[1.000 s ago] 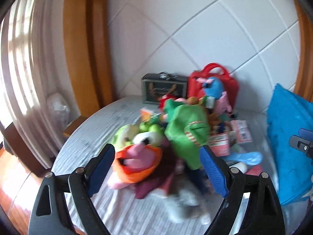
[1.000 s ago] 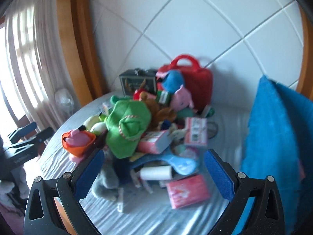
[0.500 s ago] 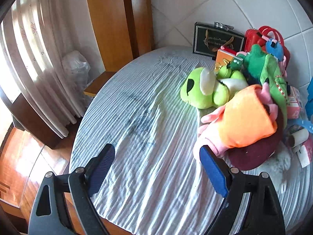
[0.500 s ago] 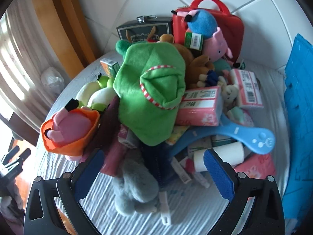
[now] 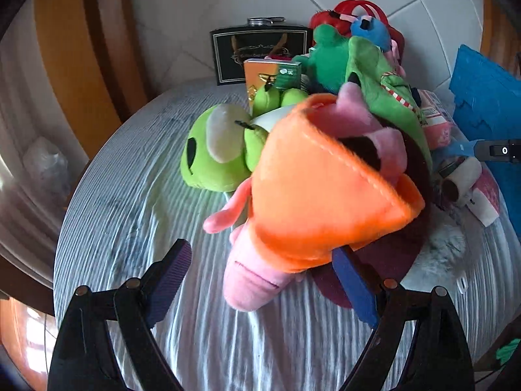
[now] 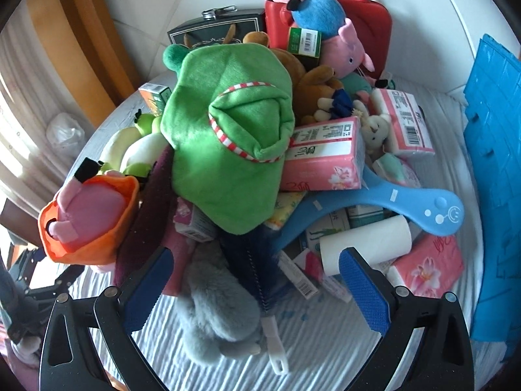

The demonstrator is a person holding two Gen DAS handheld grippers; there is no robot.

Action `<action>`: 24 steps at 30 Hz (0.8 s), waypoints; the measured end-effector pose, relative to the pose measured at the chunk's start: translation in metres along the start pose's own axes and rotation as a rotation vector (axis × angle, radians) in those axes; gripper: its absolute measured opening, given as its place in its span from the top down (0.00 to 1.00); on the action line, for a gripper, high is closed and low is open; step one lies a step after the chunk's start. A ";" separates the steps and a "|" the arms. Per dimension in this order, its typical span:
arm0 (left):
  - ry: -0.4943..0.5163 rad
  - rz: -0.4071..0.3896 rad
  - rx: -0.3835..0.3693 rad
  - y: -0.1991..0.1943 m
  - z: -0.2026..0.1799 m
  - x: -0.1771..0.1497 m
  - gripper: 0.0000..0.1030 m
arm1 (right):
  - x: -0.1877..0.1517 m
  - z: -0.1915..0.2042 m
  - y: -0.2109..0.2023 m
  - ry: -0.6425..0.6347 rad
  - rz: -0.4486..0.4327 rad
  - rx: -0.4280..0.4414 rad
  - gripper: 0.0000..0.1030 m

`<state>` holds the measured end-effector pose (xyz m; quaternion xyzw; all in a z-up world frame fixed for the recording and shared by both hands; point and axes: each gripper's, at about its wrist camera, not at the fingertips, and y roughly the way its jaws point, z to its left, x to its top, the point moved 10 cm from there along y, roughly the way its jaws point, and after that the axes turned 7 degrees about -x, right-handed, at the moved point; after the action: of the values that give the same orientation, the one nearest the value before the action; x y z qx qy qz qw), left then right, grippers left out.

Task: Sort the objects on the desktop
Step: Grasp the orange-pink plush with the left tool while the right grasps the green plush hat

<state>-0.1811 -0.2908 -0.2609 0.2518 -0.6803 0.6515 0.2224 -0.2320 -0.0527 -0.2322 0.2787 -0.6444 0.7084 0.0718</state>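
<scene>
A heap of plush toys, tissue packs and small boxes covers the round cloth-covered table [image 5: 130,195]. My left gripper [image 5: 260,270] is open and low over the cloth. The orange-and-pink plush [image 5: 319,195] is just ahead of it, with its pink leg reaching between the fingers; the pads do not press it. A lime green plush [image 5: 215,150] lies behind. My right gripper [image 6: 257,267] is open above a grey furry toy [image 6: 218,309] and a dark blue zipped pouch [image 6: 254,260]. A green plush hat [image 6: 228,150] tops the heap.
A red case [image 6: 329,9] and a black box [image 6: 215,32] stand against the tiled wall. Pink tissue packs [image 6: 322,159], a blue plastic hanger [image 6: 390,202] and a white roll [image 6: 364,244] lie on the right. A blue panel [image 6: 495,163] stands at the right edge. Curtains and wooden frame are on the left.
Both grippers have come down toward the heap. The left swung over the bare cloth and then closed in on the orange-and-pink plush. The right has hardly moved lately. Both jaws stayed wide.
</scene>
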 end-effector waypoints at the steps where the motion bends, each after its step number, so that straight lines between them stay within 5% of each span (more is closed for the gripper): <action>1: 0.006 -0.001 0.001 0.005 -0.002 0.006 0.14 | 0.002 0.000 0.002 -0.002 0.000 -0.001 0.00; 10: -0.138 -0.058 -0.074 0.022 0.021 0.060 0.12 | 0.042 0.012 0.025 -0.005 -0.031 -0.001 0.00; 14: -0.016 0.040 -0.175 0.041 -0.014 0.061 0.04 | 0.066 0.017 0.044 0.021 -0.026 0.004 0.00; 17: 0.082 0.081 -0.140 0.050 -0.039 0.054 0.01 | 0.078 0.021 0.060 0.023 -0.020 0.012 0.00; 24: 0.055 0.112 -0.139 0.068 -0.055 0.064 0.02 | 0.077 0.031 0.092 0.012 0.037 0.040 0.02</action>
<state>-0.2752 -0.2374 -0.2706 0.1792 -0.7305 0.6208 0.2211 -0.3293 -0.1161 -0.2745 0.2638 -0.6346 0.7242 0.0568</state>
